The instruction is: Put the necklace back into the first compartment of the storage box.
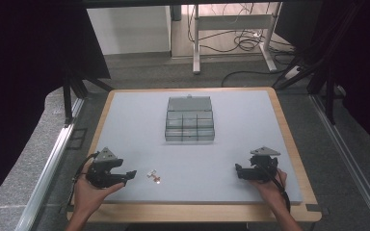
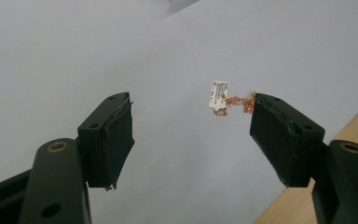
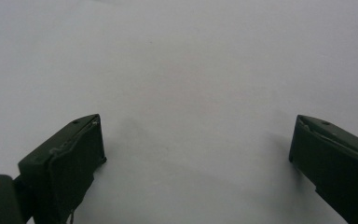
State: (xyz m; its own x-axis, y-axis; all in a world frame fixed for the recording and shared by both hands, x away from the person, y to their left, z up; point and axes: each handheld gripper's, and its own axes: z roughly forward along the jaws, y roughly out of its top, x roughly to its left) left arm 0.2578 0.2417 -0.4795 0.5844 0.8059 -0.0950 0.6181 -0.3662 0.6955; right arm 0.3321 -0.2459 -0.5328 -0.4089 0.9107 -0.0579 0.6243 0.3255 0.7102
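Two hand-held grippers apart, left hand-held gripper (image 2: 193,135) near tagged chain (image 2: 228,99), tag print unreadable

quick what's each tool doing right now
left tool: open, empty, near the small tagged chain
right tool: open, empty

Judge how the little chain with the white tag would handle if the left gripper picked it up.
The chain lies bunched, so it likely hangs limp. It looks tiny and light, and thin enough to slip between the open left gripper.
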